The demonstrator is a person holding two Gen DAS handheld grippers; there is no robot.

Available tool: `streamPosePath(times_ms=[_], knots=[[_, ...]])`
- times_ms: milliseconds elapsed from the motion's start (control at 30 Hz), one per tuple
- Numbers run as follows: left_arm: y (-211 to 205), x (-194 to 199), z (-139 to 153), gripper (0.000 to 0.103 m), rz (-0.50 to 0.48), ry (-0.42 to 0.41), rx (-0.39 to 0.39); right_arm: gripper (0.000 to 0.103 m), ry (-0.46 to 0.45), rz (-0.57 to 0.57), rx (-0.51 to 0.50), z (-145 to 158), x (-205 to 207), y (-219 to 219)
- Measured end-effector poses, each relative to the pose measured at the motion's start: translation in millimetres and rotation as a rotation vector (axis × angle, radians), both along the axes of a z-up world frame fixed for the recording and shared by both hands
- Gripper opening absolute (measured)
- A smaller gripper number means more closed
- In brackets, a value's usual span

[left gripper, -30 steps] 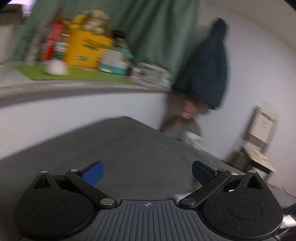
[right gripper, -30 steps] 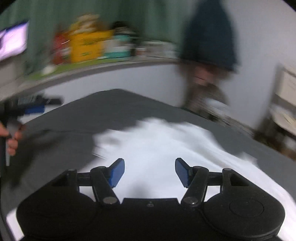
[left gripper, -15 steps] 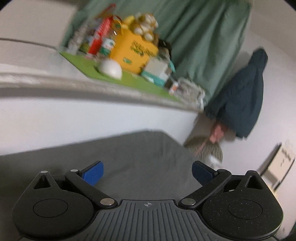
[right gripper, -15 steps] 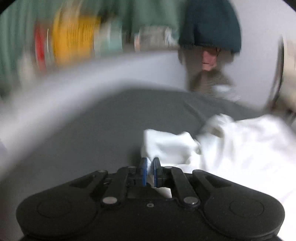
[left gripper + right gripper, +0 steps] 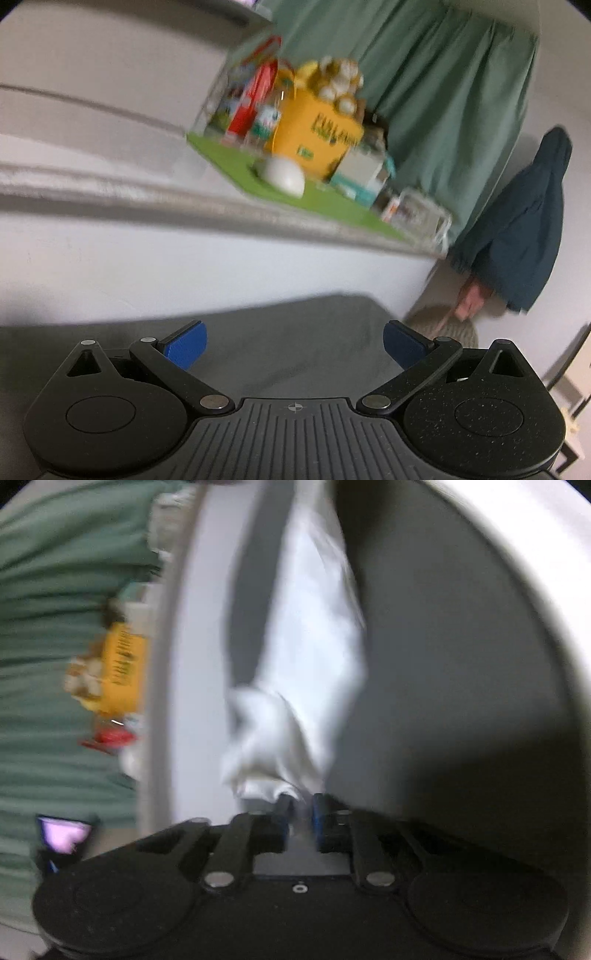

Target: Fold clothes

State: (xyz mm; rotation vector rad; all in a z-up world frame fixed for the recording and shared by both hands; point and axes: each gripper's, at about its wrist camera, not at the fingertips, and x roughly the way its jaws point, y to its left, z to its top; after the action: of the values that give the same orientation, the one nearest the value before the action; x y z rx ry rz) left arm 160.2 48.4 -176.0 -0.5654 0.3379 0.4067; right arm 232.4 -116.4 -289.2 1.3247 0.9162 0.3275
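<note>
A white garment (image 5: 314, 646) hangs in a long bunched strip over the dark grey bed sheet (image 5: 461, 664) in the right wrist view, which is rolled onto its side and blurred. My right gripper (image 5: 300, 812) has a fold of that garment between its blue pads; the jaws are opening slightly but still pinch the cloth. In the left wrist view my left gripper (image 5: 295, 345) stands open above the grey sheet (image 5: 295, 321), nothing between its blue fingers (image 5: 184, 345). The garment does not show in that view.
A white ledge behind the bed carries a green mat, a yellow box (image 5: 317, 136), a white dome (image 5: 284, 173) and several packets. A green curtain (image 5: 424, 92) hangs behind. A dark blue jacket (image 5: 524, 236) hangs on the right wall.
My right gripper went from open to closed on the white garment, then rolled about a quarter turn with the cloth trailing. My left gripper stayed open while its view swung and tilted toward the ledge.
</note>
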Motion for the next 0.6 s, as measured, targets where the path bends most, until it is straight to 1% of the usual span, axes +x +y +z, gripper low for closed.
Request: streamPosePath(times_ms=[33, 67, 100, 133, 167, 233, 267, 333, 433, 500, 533, 567, 600], knots=[[1, 4, -2, 0.102, -0.013, 0.030, -0.020, 0.024, -0.014, 0.023, -0.020, 4, -4, 1], [3, 9, -6, 0.102, -0.033, 0.063, -0.052, 0.029, -0.036, 0.042, -0.063, 11, -7, 0], [4, 11, -9, 0.102, -0.044, 0.088, -0.076, 0.038, -0.059, 0.060, -0.109, 19, -9, 0], [4, 12, -11, 0.102, -0.044, 0.107, -0.088, 0.044, -0.082, 0.079, -0.155, 26, -12, -1], [4, 14, -14, 0.102, -0.044, 0.125, -0.100, 0.045, -0.127, 0.084, -0.238, 37, -14, 0], [5, 15, -17, 0.102, -0.033, 0.153, -0.115, 0.047, -0.263, 0.133, -0.515, 70, -18, 6], [7, 14, -16, 0.102, -0.011, 0.153, -0.111, 0.048, -0.354, 0.169, -0.682, 85, -16, 18], [14, 11, -14, 0.102, 0.028, 0.138, -0.119, 0.048, -0.598, 0.282, -1.048, 101, -25, 48], [24, 7, -11, 0.102, 0.071, 0.126, -0.129, 0.048, -1.020, 0.586, -1.507, 95, -36, 97], [28, 6, -9, 0.102, 0.093, 0.135, -0.116, 0.048, -1.251, 0.802, -1.686, 79, -44, 120], [31, 5, -9, 0.102, 0.103, 0.139, -0.111, 0.048, -1.299, 0.873, -1.723, 74, -40, 130], [33, 5, -9, 0.102, 0.110, 0.140, -0.109, 0.048, -1.312, 0.928, -1.737, 70, -35, 138], [35, 4, -10, 0.102, 0.114, 0.140, -0.115, 0.048, -1.285, 0.963, -1.739, 66, -27, 145]])
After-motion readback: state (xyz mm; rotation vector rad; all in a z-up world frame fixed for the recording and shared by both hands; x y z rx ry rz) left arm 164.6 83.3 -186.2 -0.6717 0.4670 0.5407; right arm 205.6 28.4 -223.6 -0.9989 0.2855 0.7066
